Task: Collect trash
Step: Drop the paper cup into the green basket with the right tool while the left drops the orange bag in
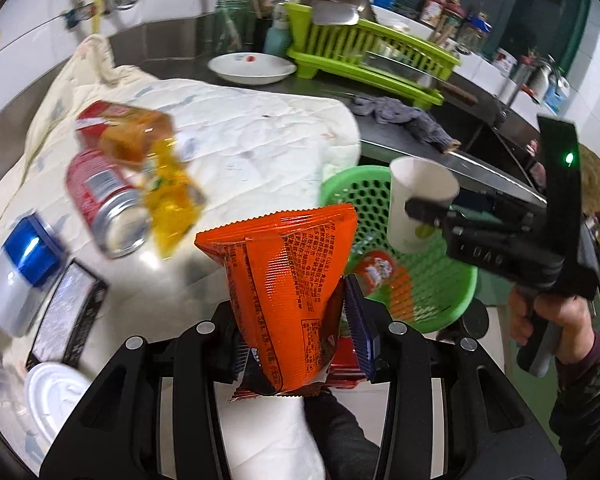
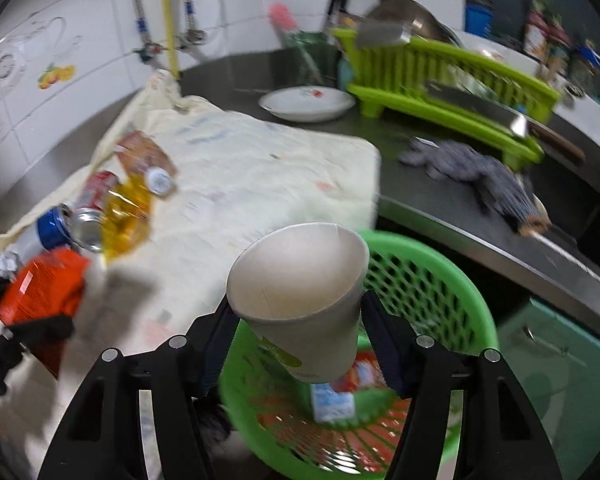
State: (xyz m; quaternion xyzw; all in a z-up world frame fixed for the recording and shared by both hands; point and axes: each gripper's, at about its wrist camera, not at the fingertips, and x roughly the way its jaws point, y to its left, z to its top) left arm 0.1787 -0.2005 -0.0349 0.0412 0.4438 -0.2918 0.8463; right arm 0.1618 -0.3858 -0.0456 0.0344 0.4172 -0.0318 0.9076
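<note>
My left gripper (image 1: 296,336) is shut on an orange snack bag (image 1: 284,288) and holds it upright above the cream cloth, left of the green basket (image 1: 428,300). My right gripper (image 2: 296,332) is shut on a white paper cup (image 2: 300,300) and holds it tilted over the green basket (image 2: 432,280). The cup (image 1: 416,204) and right gripper (image 1: 428,216) also show in the left wrist view. The basket holds snack wrappers (image 2: 360,372). A red can (image 1: 104,204), a yellow wrapper (image 1: 172,200), a brown bottle (image 1: 128,128) and a blue can (image 1: 28,252) lie on the cloth.
A black box (image 1: 68,312) and a white lid (image 1: 52,400) lie at the cloth's near left. A white dish (image 1: 252,68), a green dish rack (image 1: 372,52) and a grey rag (image 1: 404,116) sit on the steel counter (image 1: 480,168) behind.
</note>
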